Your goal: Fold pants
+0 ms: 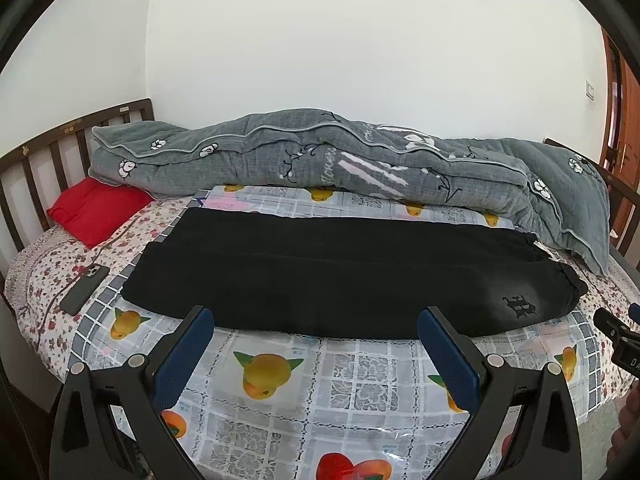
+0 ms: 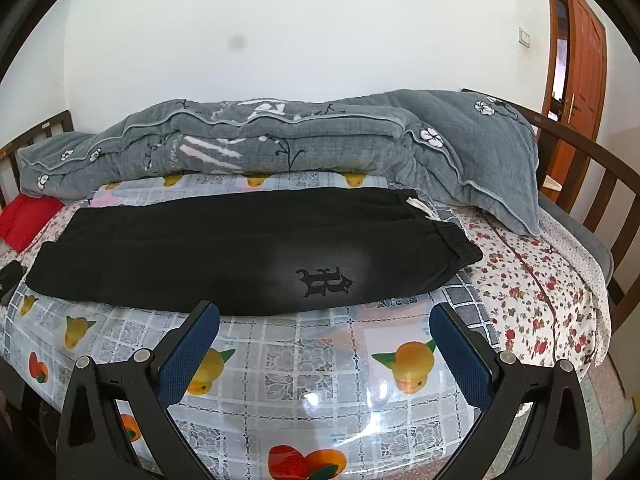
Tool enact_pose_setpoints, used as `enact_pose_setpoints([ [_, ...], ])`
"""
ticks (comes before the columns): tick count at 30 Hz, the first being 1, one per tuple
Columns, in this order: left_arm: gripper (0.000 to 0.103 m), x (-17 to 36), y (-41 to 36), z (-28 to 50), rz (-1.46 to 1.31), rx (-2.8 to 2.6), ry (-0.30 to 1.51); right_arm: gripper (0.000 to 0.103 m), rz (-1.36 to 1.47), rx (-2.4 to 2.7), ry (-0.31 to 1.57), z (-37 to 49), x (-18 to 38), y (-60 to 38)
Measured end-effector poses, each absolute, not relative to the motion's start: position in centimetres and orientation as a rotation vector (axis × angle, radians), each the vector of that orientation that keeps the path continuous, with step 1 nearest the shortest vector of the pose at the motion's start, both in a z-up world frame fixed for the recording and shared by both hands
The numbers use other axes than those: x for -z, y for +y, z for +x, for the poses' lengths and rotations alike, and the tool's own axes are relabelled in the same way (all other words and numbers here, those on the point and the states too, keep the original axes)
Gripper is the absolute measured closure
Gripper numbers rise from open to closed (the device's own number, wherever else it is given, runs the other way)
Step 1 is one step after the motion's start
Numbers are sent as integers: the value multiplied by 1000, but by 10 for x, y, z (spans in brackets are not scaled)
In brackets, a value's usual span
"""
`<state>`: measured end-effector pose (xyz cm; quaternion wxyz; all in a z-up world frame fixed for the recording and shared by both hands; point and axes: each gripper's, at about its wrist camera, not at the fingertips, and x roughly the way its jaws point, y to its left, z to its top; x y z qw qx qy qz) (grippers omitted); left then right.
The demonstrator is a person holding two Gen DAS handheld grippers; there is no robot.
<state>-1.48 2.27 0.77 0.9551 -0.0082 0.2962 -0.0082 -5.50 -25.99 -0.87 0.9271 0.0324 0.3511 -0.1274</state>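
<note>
Black pants (image 1: 320,268) lie flat across the bed, folded lengthwise, one leg over the other. The elastic waistband with a white drawstring is at the right, the leg ends at the left. A dark logo (image 1: 520,306) sits near the waistband; it also shows in the right wrist view (image 2: 324,282) on the pants (image 2: 224,248). My left gripper (image 1: 314,328) is open and empty, just short of the pants' near edge. My right gripper (image 2: 324,322) is open and empty, near the logo end.
A fruit-print plastic sheet (image 1: 340,392) covers the near bed. A grey quilt (image 1: 320,164) lies along the far side. A red pillow (image 1: 96,212) and a phone (image 1: 84,288) with cable lie at the left. Wooden bed rails (image 2: 600,184) stand at both ends.
</note>
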Motion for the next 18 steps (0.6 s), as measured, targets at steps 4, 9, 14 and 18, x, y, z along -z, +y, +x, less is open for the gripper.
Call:
enact_pose_setpoints([
  [4, 0, -10, 24, -17, -10, 14, 594, 0, 66, 260, 720, -55, 8, -259],
  [9, 0, -11, 24, -19, -9, 19, 589, 0, 65, 261, 716, -56, 7, -259],
  [14, 0, -14, 22, -20, -6, 21, 588, 0, 68, 261, 714, -57, 6, -259],
  [18, 0, -15, 23, -21, -6, 21, 586, 0, 67, 261, 713, -57, 6, -259],
])
